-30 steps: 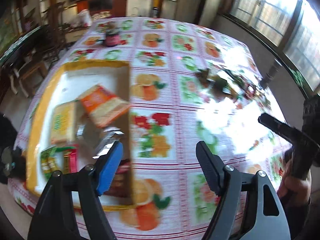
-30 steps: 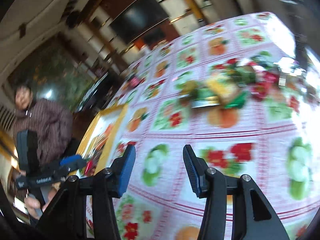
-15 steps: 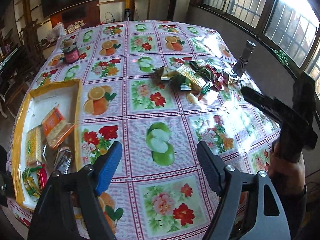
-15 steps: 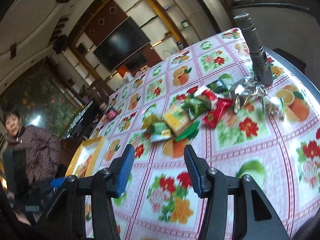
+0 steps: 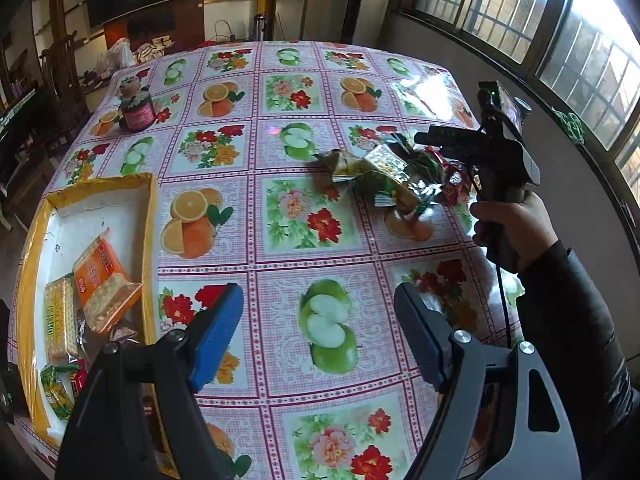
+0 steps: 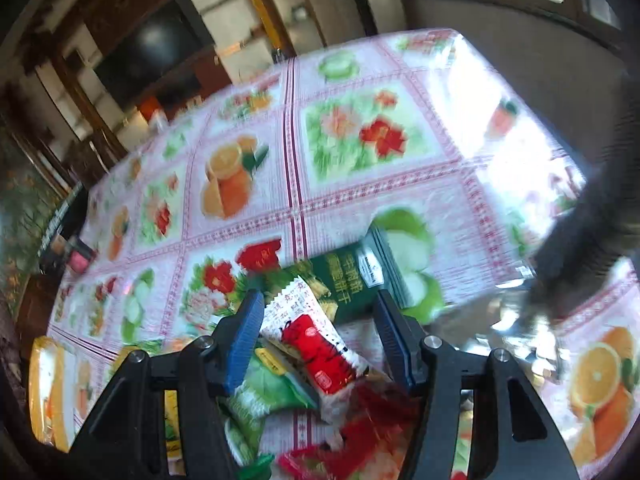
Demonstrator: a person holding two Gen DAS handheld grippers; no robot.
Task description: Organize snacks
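Left wrist view
- Left gripper point(image 5: 318, 336): jaws apart, nothing between them, over bare flowered oilcloth table point(image 5: 280, 160).
- Yellow-rimmed cardboard tray point(image 5: 150, 240): at the table's left edge, already holding an orange cracker packet point(image 5: 100, 276) and other packets.
- Loose heap of foil snack packets point(image 5: 392, 176): well apart from the tray, under the right gripper point(image 5: 432, 138).

Right wrist view
- Right gripper: jaws opening, poised over the heap; a red-and-white sachet point(image 6: 316, 344) lies between them, pads not pressing.
- Dark green biscuit packet point(image 6: 348, 280): just beyond the sachet.
- Step: picking the next snack, I judge.
- Next move: lower, close on one sachet only, carry it to the tray.
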